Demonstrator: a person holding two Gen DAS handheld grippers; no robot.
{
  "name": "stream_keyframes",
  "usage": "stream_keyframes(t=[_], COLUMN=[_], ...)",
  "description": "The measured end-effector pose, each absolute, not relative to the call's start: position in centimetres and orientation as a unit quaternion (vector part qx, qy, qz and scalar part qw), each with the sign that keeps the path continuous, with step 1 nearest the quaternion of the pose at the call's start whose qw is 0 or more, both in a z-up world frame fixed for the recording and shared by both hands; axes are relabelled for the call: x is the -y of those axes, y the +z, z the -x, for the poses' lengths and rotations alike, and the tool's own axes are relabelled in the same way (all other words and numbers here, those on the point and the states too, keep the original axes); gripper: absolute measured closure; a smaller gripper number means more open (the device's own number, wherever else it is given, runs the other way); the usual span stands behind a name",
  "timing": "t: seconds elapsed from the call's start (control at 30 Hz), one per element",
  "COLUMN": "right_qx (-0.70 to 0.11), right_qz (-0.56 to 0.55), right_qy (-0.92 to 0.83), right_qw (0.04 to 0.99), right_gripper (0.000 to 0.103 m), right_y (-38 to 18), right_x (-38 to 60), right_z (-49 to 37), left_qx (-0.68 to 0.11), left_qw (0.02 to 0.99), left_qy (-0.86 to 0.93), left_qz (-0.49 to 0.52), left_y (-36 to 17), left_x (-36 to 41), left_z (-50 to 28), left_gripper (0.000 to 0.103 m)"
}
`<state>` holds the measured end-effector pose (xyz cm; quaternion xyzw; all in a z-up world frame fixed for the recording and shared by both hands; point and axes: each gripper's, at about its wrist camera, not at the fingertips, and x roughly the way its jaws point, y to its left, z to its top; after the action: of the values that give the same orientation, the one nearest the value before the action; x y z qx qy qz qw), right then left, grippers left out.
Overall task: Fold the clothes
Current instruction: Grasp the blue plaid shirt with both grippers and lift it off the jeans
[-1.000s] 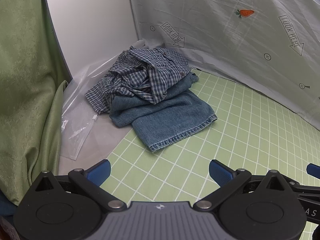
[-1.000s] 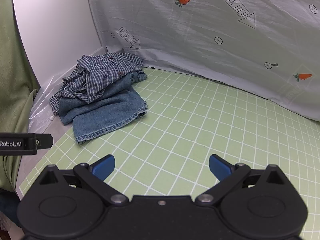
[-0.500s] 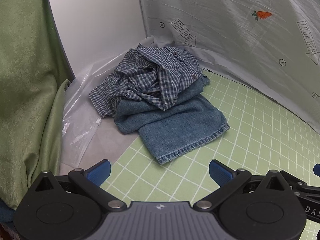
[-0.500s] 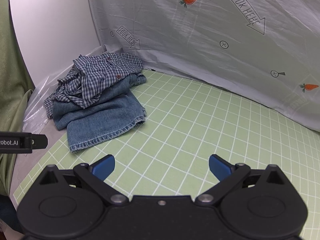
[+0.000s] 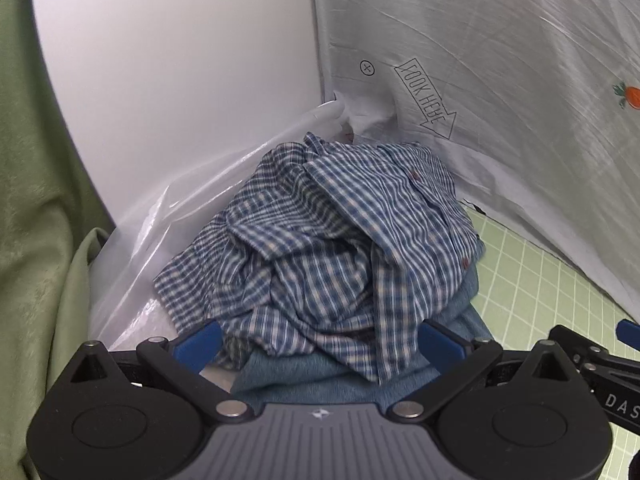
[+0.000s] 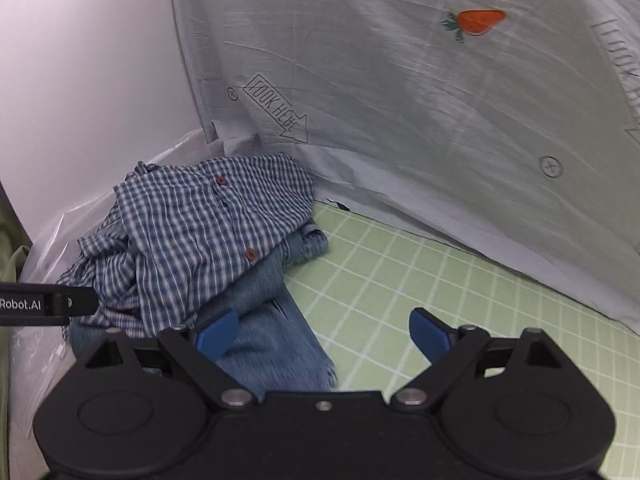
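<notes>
A crumpled blue-and-white plaid shirt (image 5: 328, 240) (image 6: 192, 232) lies on top of folded blue jeans (image 5: 304, 376) (image 6: 272, 320) in the back left corner of the green grid mat (image 6: 400, 280). My left gripper (image 5: 318, 340) hovers open just in front of the pile, its blue fingertips either side of the shirt's near edge without pressing it. My right gripper (image 6: 324, 332) is at the pile's right side and its jaws are closing. Its left finger is over the jeans leg and its right finger over bare mat, and nothing is pinched.
A grey printed cloth (image 6: 400, 120) hangs behind the mat, with a white wall (image 5: 180, 80) to its left. Clear plastic sheeting (image 5: 160, 240) lies under and left of the pile. A green curtain (image 5: 36, 200) hangs at the far left.
Both grippers have moved forward and left toward the clothes pile, which now fills the left wrist view. The right gripper's fingers stand slightly closer together than before.
</notes>
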<state>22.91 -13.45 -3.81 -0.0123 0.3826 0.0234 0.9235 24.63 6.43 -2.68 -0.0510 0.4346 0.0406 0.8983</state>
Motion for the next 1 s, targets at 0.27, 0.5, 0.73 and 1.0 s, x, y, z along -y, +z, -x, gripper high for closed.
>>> stream_keyframes(t=[0.27, 0.5, 0.73, 1.0], right_qx=[-0.425, -0.398, -0.327, -0.262], right_qz=[0.008, -0.017, 0.001, -0.015], right_qy=[0.093, 0.142, 0.123, 0.036], right_qw=[0.9, 0.906, 0.937, 0.964], right_gripper=[0.035, 0.088, 0.091, 0.091], right_y=[-9.2, -9.8, -5.5, 0.2], right_x=[8.9, 9.4, 11.4, 16.8], right_z=[-32.6, -32.7, -27.0, -13.6], left_qx=[-0.454, -0.438, -0.401, -0.359], left_qw=[0.884, 0.893, 0.912, 0.922], left_qy=[0.025, -0.013, -0.036, -0.14], left_qz=[0.104, 0.104, 0.075, 0.049], left_y=[-5.7, -5.9, -1.9, 3.1], left_x=[-6.9, -5.3, -3.6, 2.1], left_z=[-30.9, -30.9, -27.4, -18.0], left_gripper=[0.038, 0.092, 0.096, 0.096])
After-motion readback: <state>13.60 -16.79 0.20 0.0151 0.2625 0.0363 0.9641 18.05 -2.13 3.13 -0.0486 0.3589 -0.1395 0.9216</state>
